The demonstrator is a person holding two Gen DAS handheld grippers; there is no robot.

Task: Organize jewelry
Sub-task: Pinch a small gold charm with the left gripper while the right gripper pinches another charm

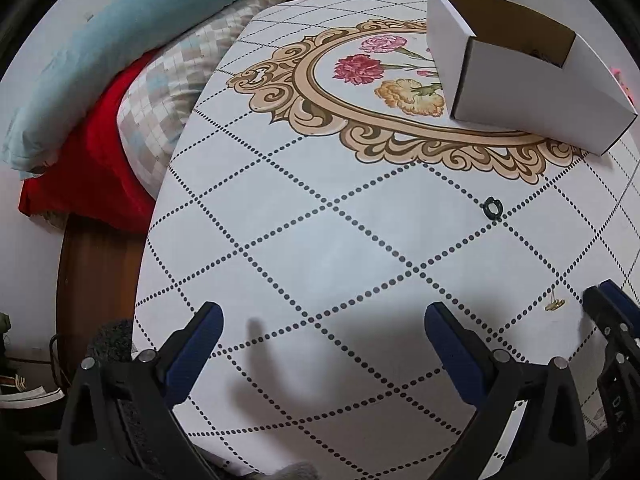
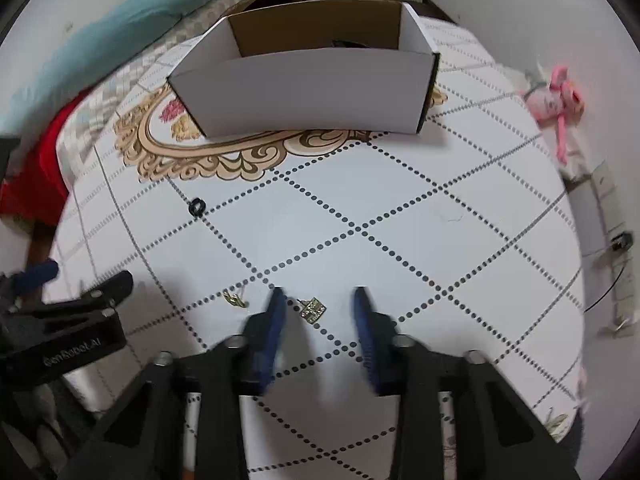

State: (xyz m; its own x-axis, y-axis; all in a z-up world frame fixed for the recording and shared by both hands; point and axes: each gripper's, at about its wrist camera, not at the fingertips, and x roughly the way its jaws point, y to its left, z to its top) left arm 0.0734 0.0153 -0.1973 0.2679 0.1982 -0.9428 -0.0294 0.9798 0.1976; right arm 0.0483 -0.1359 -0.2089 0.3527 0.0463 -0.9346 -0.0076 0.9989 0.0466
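Where the left wrist camera looks, the left gripper (image 1: 322,320) hangs spread wide and empty over the table (image 1: 320,248), a black ring (image 1: 492,208) beyond it near the white box (image 1: 532,92). From the right wrist, the right gripper (image 2: 320,298) stands parted, a square earring (image 2: 313,309) lying between its fingertips, a gold earring (image 2: 235,299) just left.

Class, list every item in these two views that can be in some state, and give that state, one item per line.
Left claw: open, empty, above the table.
Right claw: open, empty, straddling the square earring.
Square earring: lying on the table, not gripped.
Gold earring: lying loose on the table, left of the right claw.
Black ring: lying on the table, untouched.
White box: open-topped, upright; something dark inside, unclear.
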